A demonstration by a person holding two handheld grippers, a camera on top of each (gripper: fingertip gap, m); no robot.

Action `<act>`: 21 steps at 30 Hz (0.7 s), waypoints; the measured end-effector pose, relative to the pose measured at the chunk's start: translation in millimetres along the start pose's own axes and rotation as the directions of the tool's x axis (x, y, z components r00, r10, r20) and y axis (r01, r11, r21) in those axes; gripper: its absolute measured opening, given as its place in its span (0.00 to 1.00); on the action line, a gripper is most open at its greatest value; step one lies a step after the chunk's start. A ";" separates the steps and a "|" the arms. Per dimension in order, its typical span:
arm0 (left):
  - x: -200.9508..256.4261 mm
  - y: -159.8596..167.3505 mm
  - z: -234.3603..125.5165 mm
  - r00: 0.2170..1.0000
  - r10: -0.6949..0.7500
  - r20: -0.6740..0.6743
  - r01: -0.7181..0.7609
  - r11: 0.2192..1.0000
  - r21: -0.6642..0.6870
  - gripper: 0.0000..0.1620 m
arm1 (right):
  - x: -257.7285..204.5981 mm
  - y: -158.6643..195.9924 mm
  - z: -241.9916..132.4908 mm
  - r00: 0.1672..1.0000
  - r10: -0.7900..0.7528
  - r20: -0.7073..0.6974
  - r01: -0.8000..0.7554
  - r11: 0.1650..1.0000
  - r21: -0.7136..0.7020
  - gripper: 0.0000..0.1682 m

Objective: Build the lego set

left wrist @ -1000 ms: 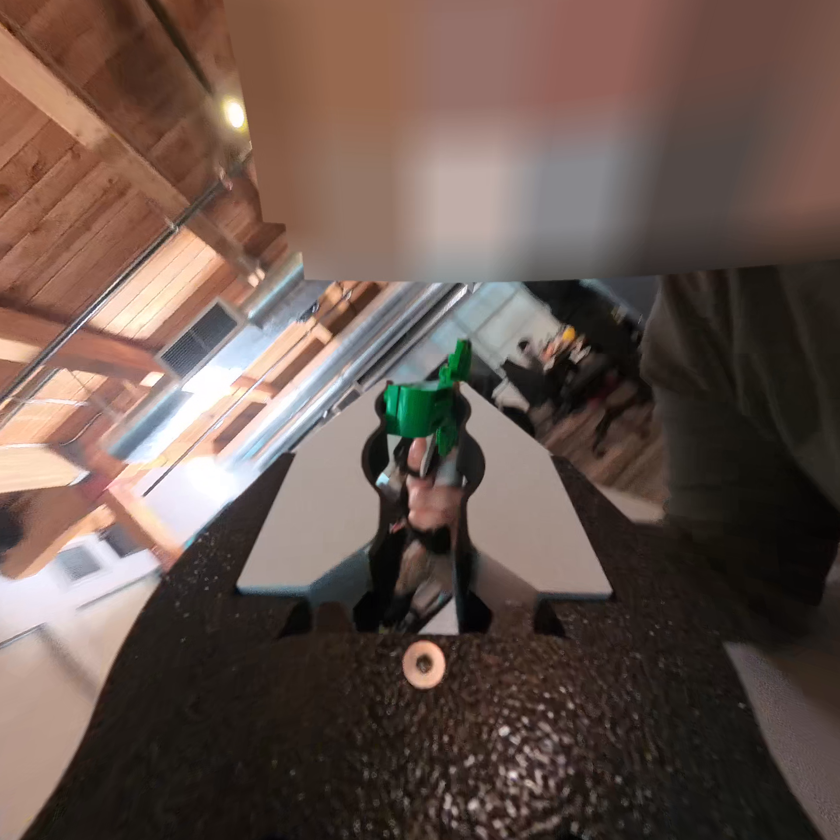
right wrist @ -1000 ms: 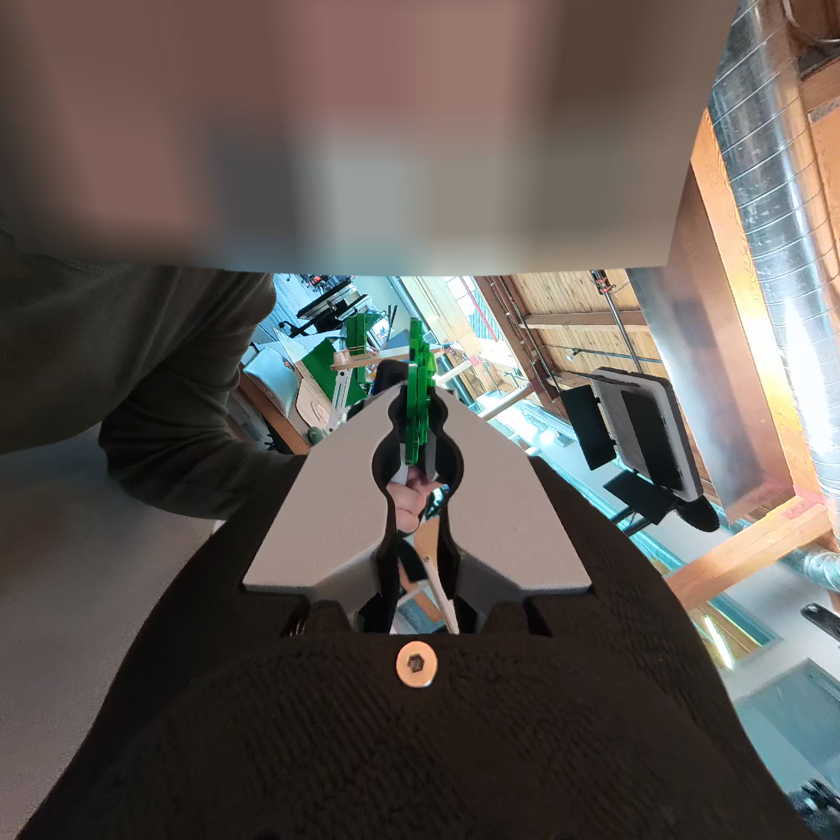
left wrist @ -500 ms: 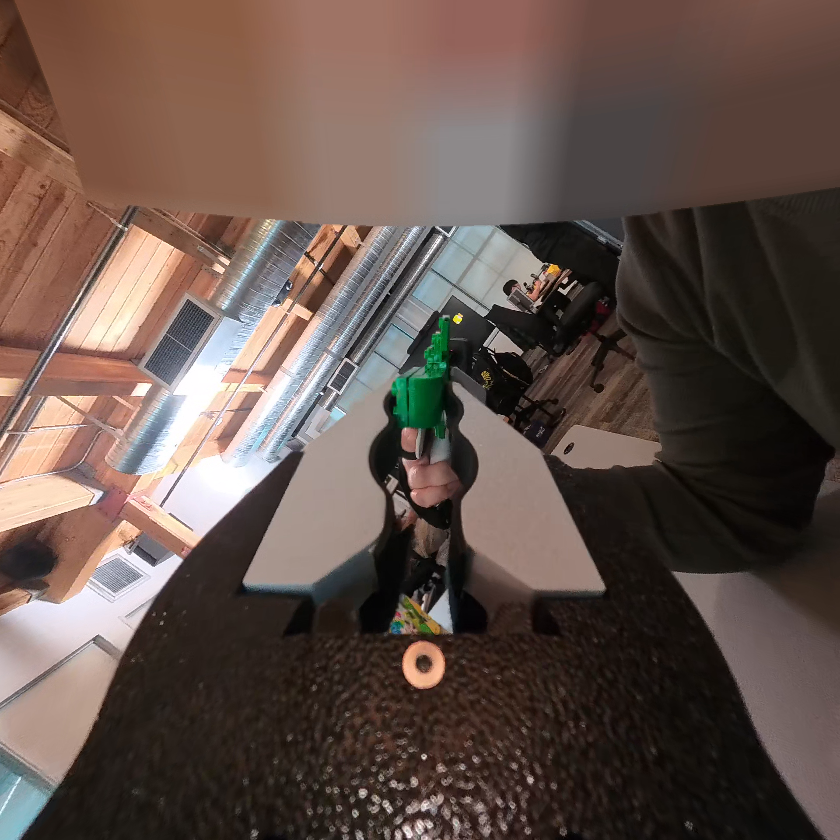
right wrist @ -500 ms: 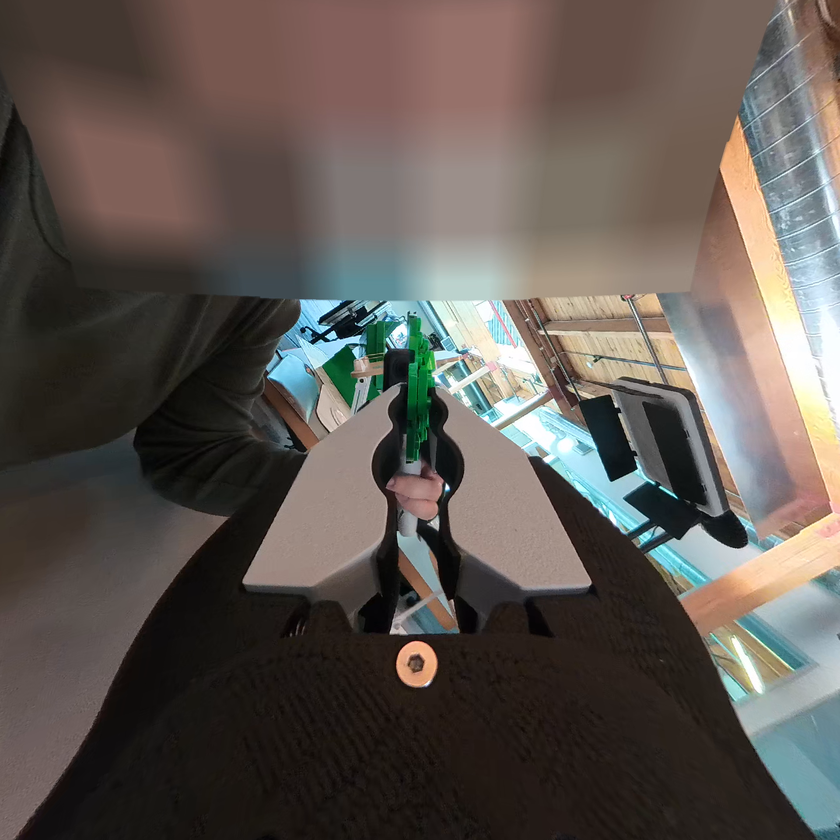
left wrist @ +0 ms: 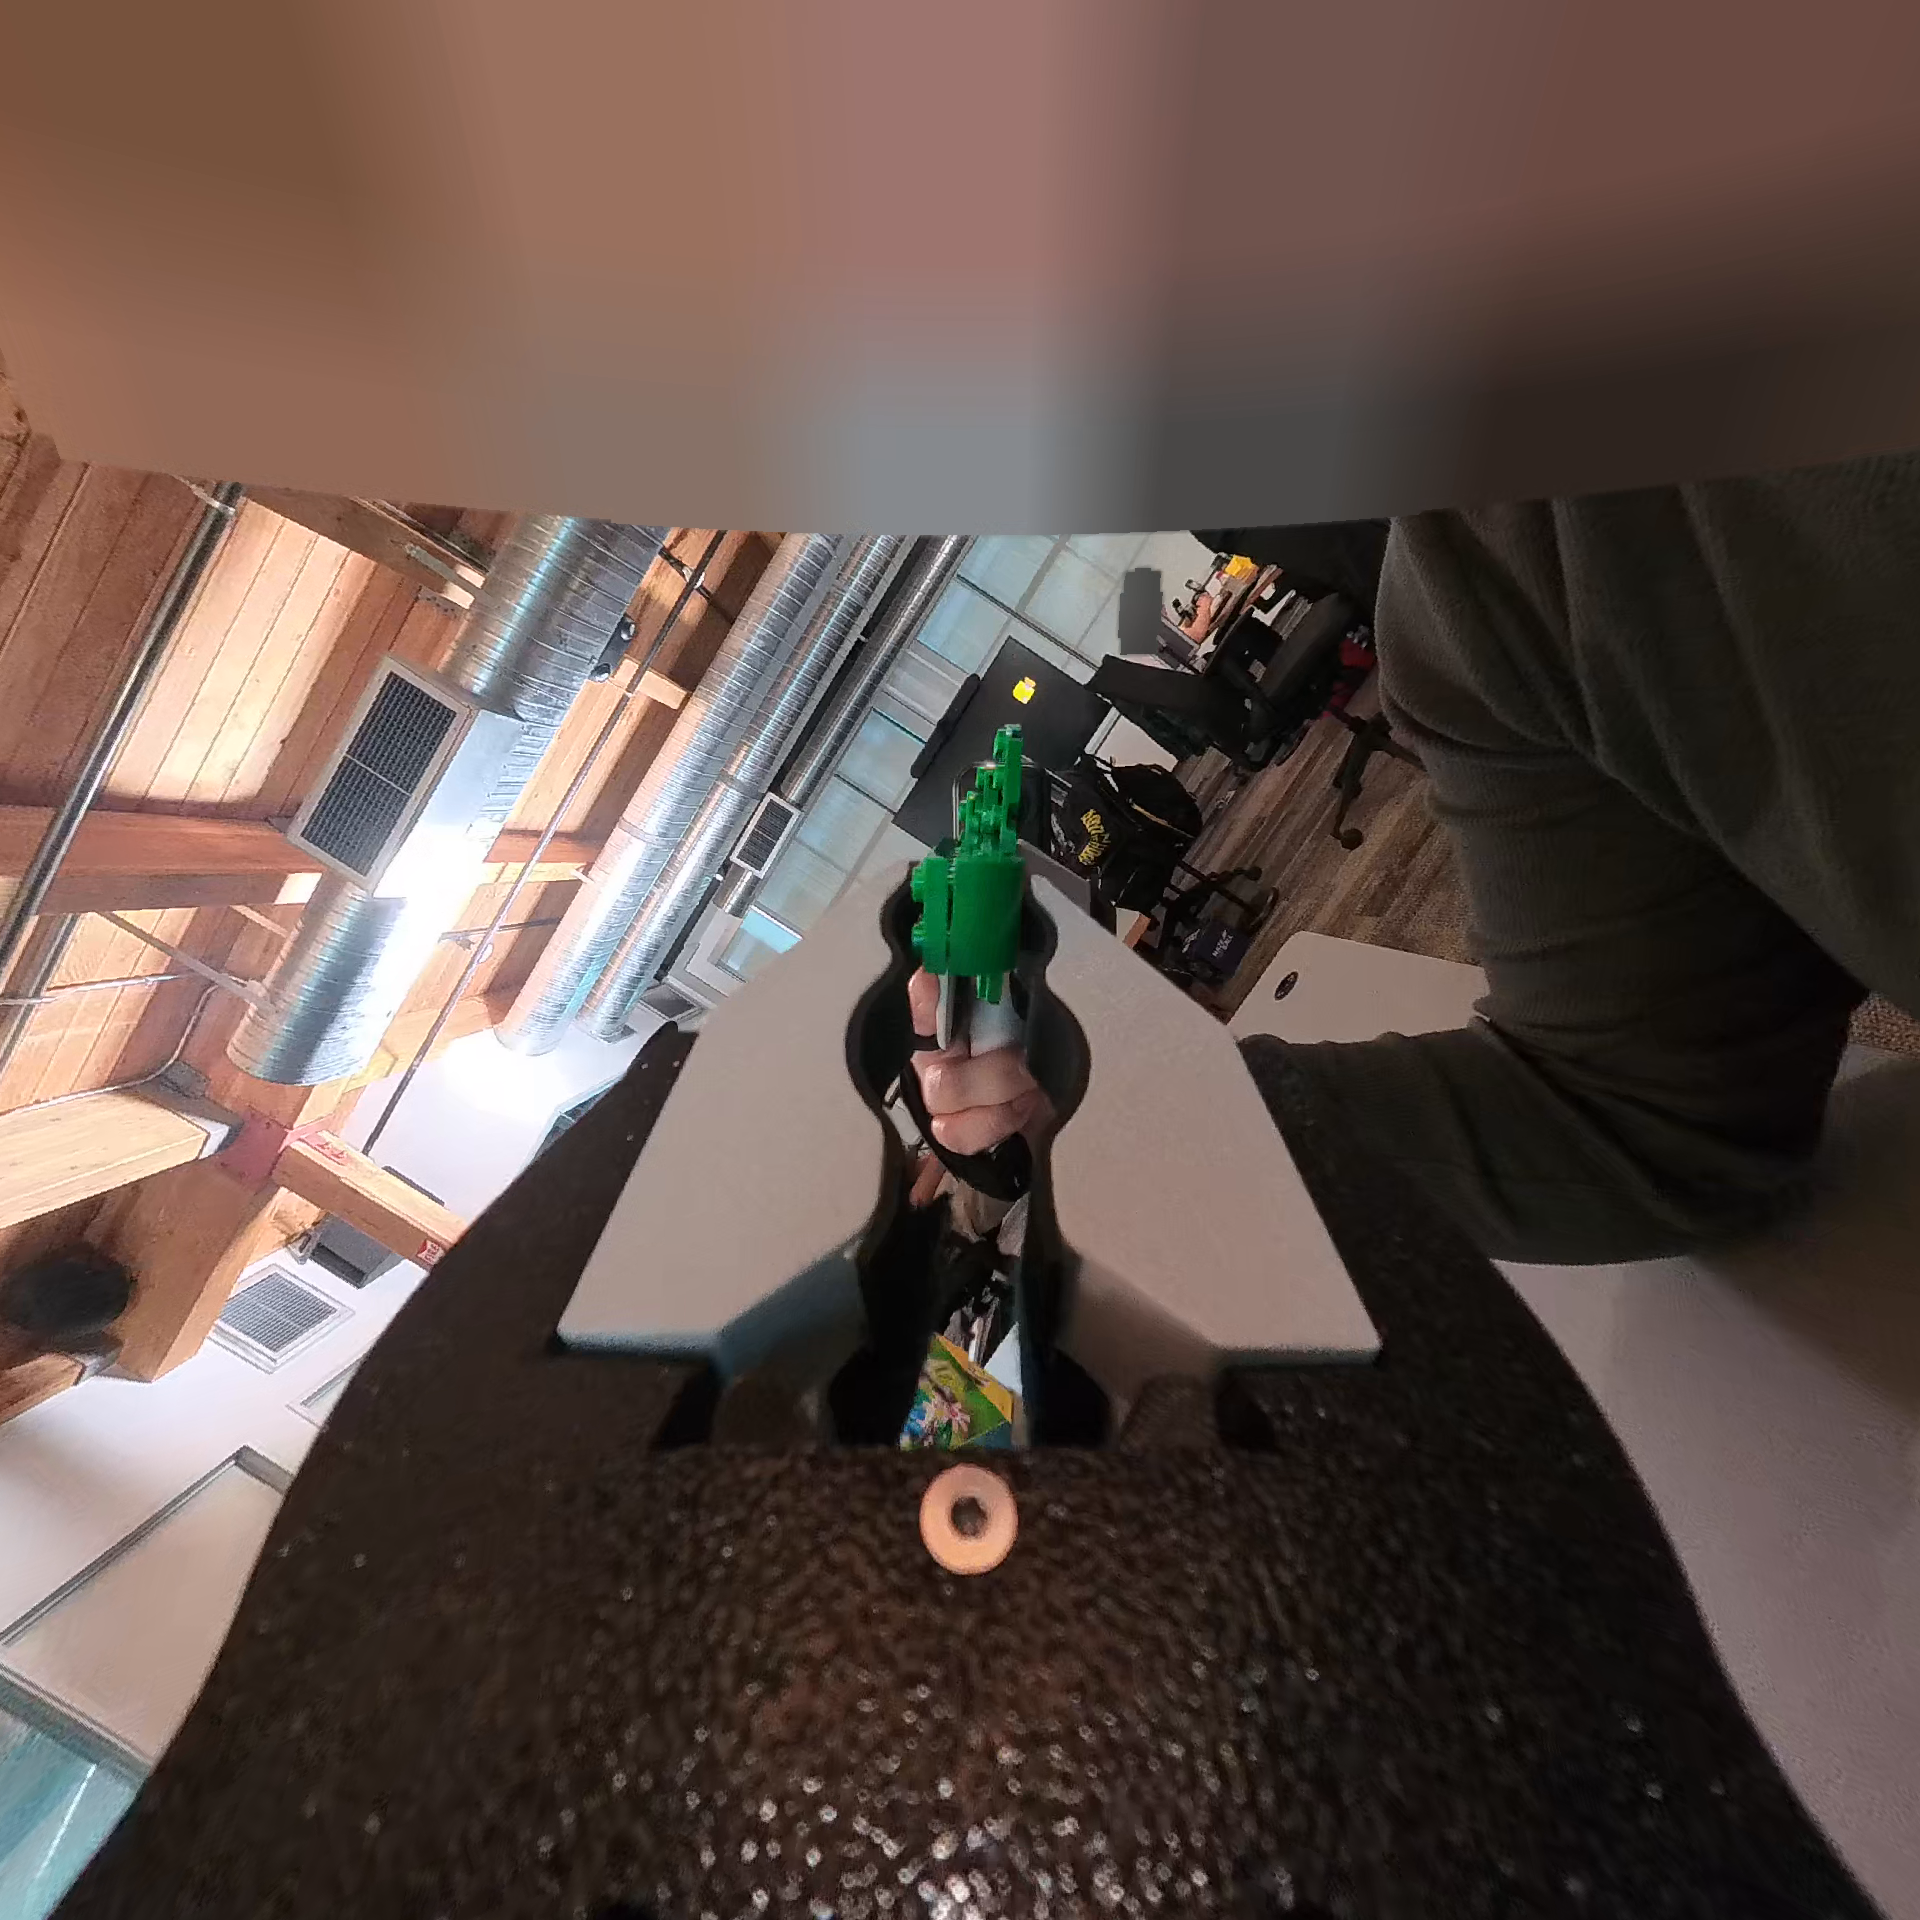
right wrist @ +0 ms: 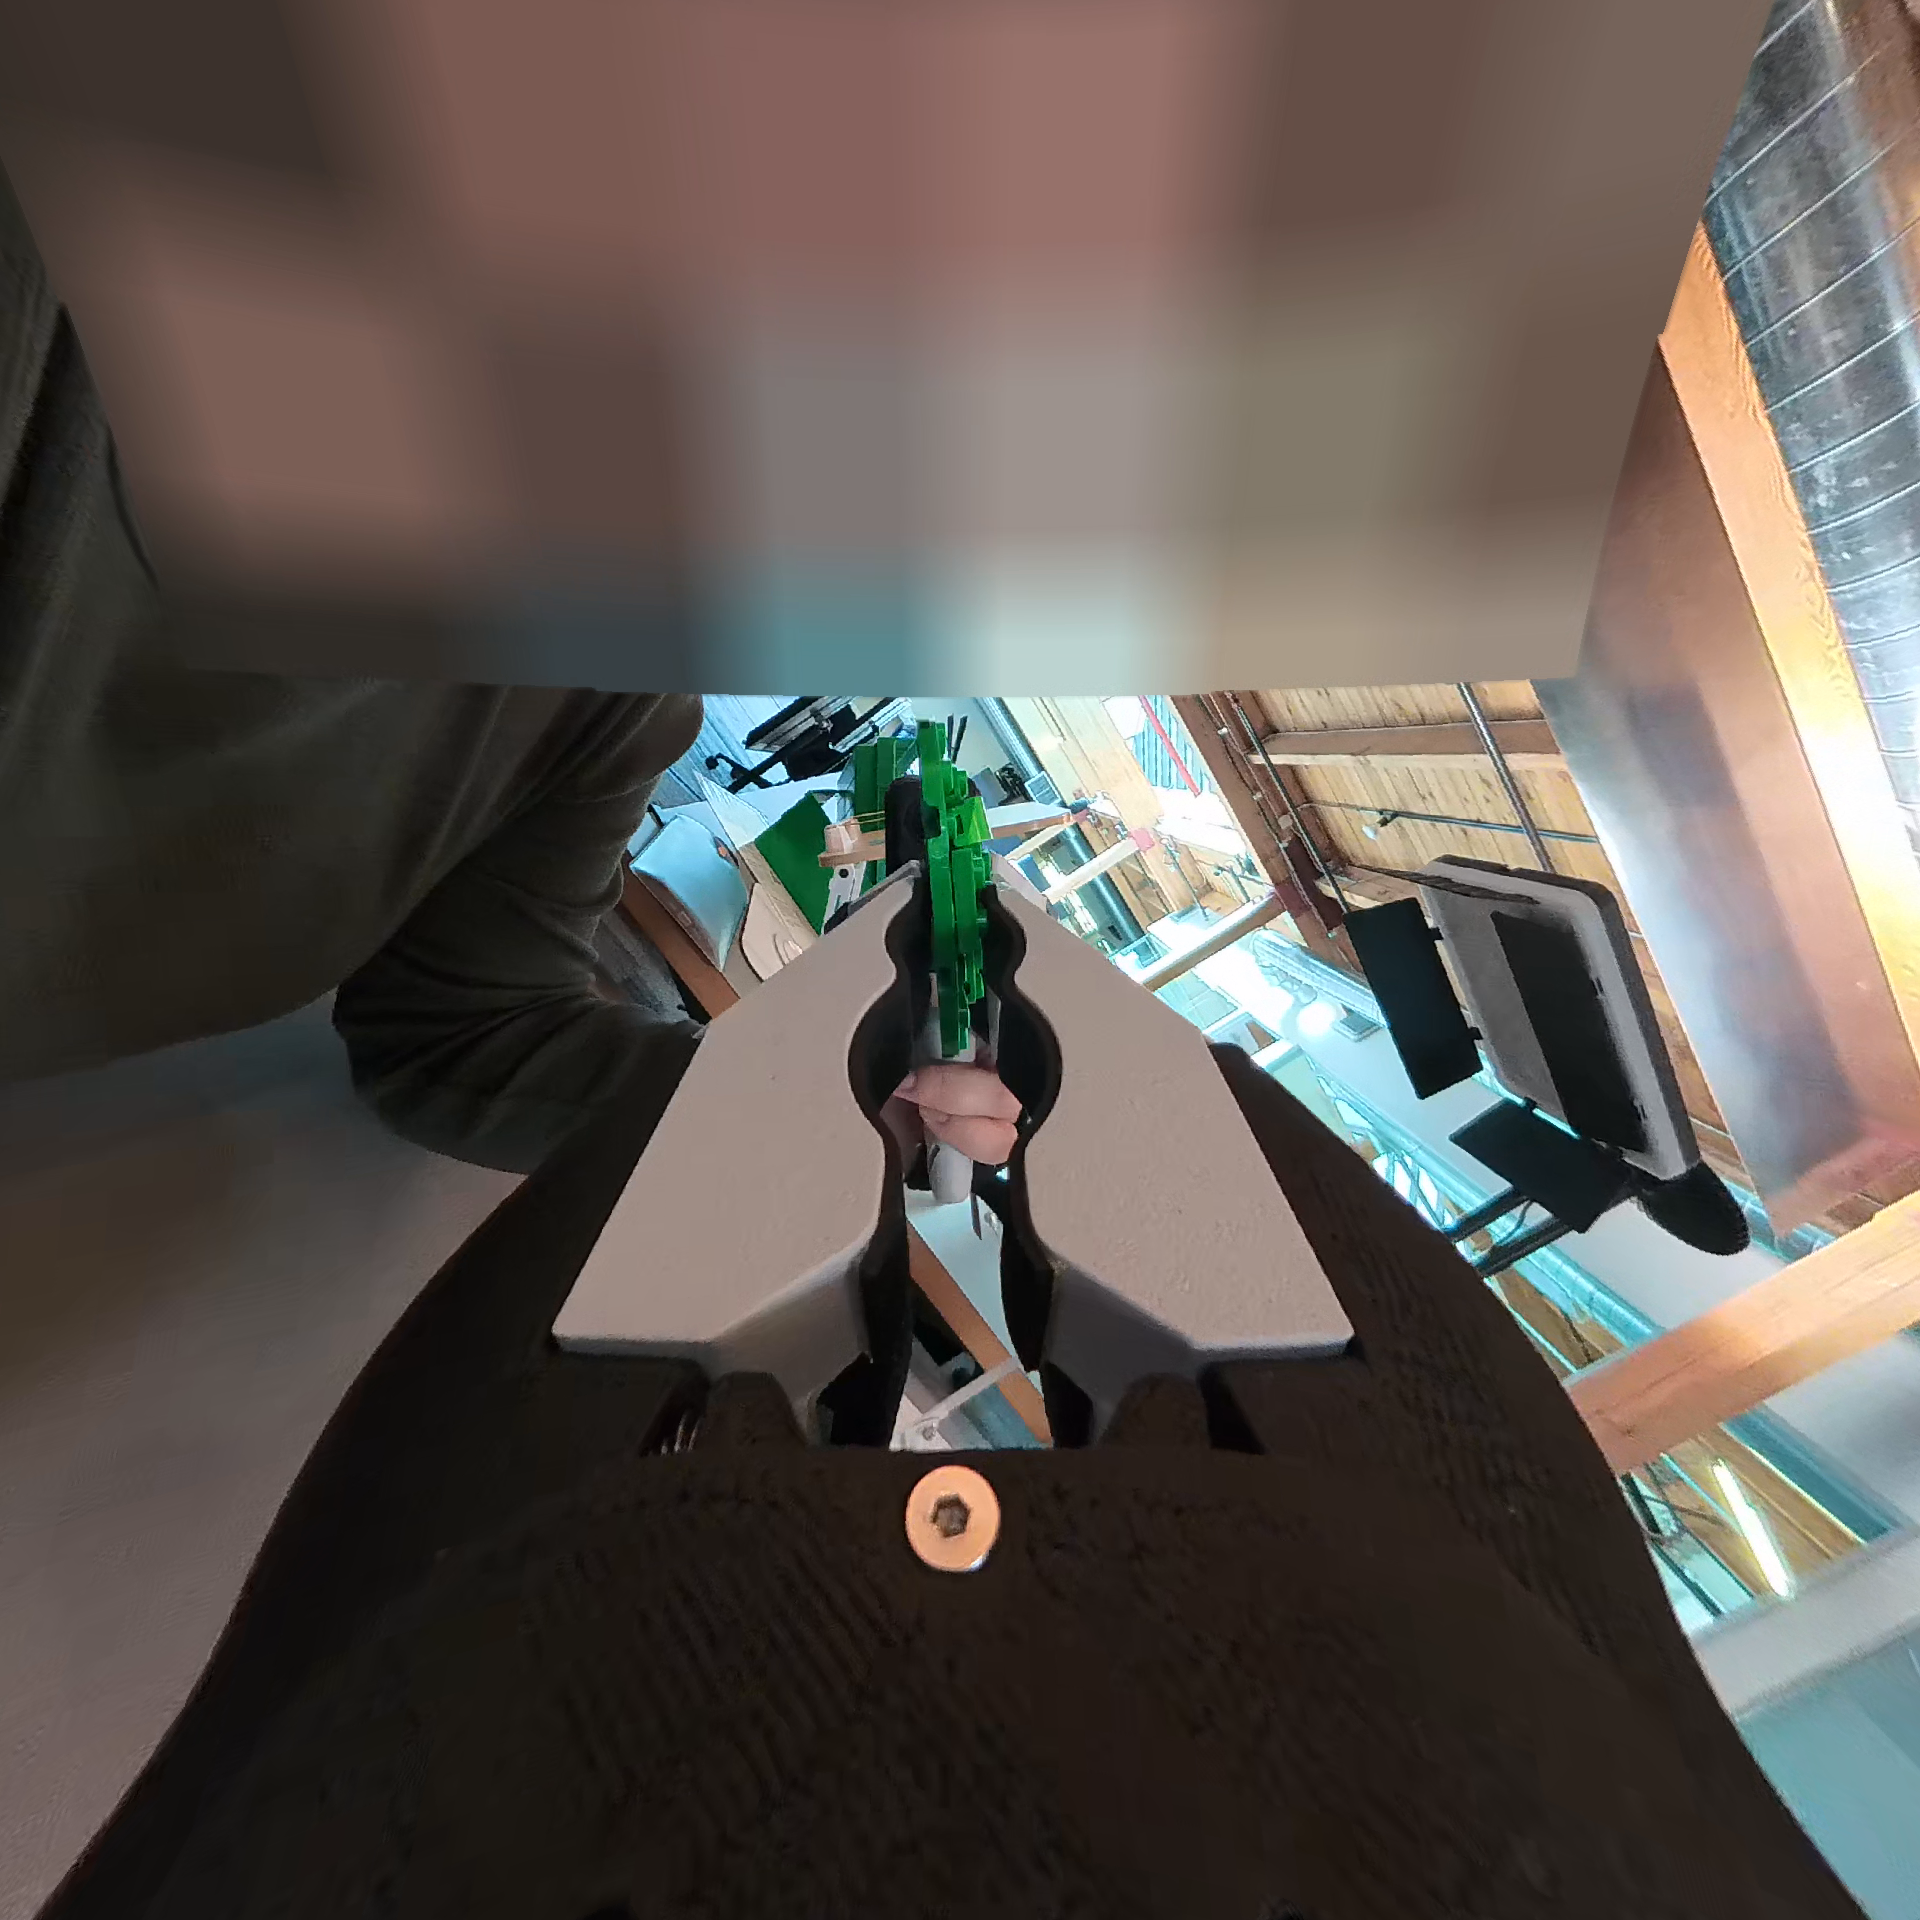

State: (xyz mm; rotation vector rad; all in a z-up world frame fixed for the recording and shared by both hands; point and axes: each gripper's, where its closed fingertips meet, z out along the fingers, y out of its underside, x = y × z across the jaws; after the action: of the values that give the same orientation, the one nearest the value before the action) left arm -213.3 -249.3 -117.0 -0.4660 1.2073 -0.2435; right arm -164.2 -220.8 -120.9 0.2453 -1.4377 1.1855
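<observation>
Your left gripper (left wrist: 971,914) is closed tight on a green lego assembly (left wrist: 971,894) at its fingertips, the piece jutting beyond the tips. Your right gripper (right wrist: 951,914) is likewise clamped narrow on the same green lego assembly (right wrist: 951,883), seen edge-on, both claws raised facing each other. Through each gap, the opposite hand (left wrist: 971,1091) shows gripping its handle. Only the left wrist view shows office chairs (left wrist: 1262,665) and silver ducts (left wrist: 717,769); only the right shows a black light panel (right wrist: 1538,1029) under wooden beams.
</observation>
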 end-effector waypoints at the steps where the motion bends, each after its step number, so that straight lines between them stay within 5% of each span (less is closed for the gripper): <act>1: -0.5 0.3 -0.5 1.000 0.002 0.003 -0.002 1.000 -0.004 0.08 | 1.1 1.1 0.2 1.000 0.001 -0.002 -0.001 1.000 -0.004 0.04; 6: -10.9 4.5 -1.5 0.996 -0.035 0.084 0.033 0.999 0.032 0.13 | 3.2 -2.6 -1.3 1.000 -0.022 -0.022 0.022 1.000 -0.001 0.04; 9: -12.2 15.9 4.3 0.991 -0.100 0.088 0.098 0.995 0.028 0.38 | 5.3 -1.9 -1.2 0.999 -0.030 -0.035 0.030 0.999 -0.013 0.04; 11: -10.6 22.6 8.8 0.986 -0.148 0.079 0.144 0.988 0.051 0.44 | 5.2 -5.0 -0.8 0.999 -0.025 -0.032 0.026 1.000 0.010 0.04; 21: -0.2 16.5 30.5 0.978 -0.183 0.097 0.157 0.960 0.234 0.20 | 4.6 4.8 11.5 1.000 -0.013 -0.008 0.013 1.000 -0.026 0.04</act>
State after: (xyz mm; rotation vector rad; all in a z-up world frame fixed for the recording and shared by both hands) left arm -185.9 -228.2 -116.2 -0.3805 1.0106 -0.4894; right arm -176.1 -225.2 -117.0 0.2316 -1.4417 1.1558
